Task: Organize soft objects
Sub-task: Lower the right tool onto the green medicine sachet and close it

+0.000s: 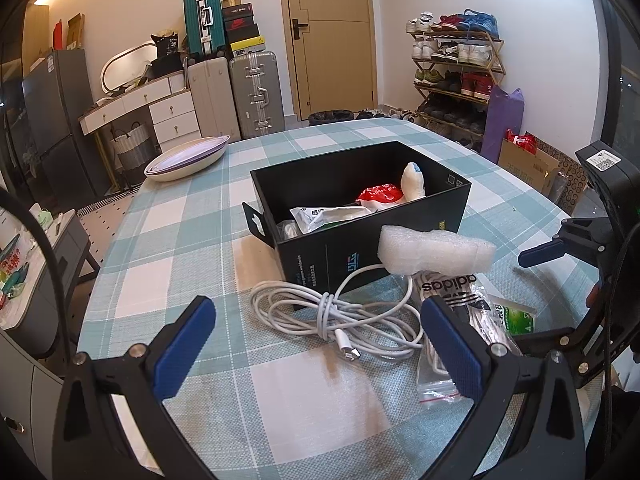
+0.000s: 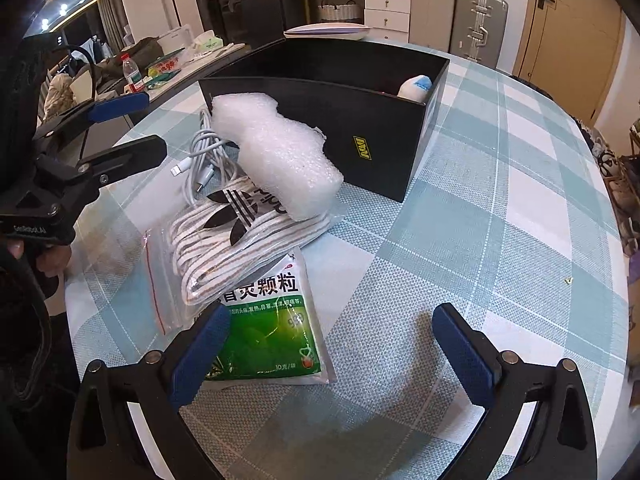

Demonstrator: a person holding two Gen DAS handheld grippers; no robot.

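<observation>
Bench (image 1: 304, 408) is carrying a black box (image 1: 332, 248), already holding several soft packets. Foam wrap (image 2: 276, 152) is leaning against the box's outer wall, resting on a bagged lace bundle (image 2: 232, 240); expect it to be very light and springy, so you are pinching across its narrow middle. White cable (image 1: 340, 312) is lying loosely coiled beside the box: limp, so take it at the tied waist. Green sachet (image 2: 276, 320) is lying flat and looks slick; take an edge. Left gripper (image 1: 320, 344) and right gripper (image 2: 328, 356) are both hovering with jaws apart, holding nothing.
</observation>
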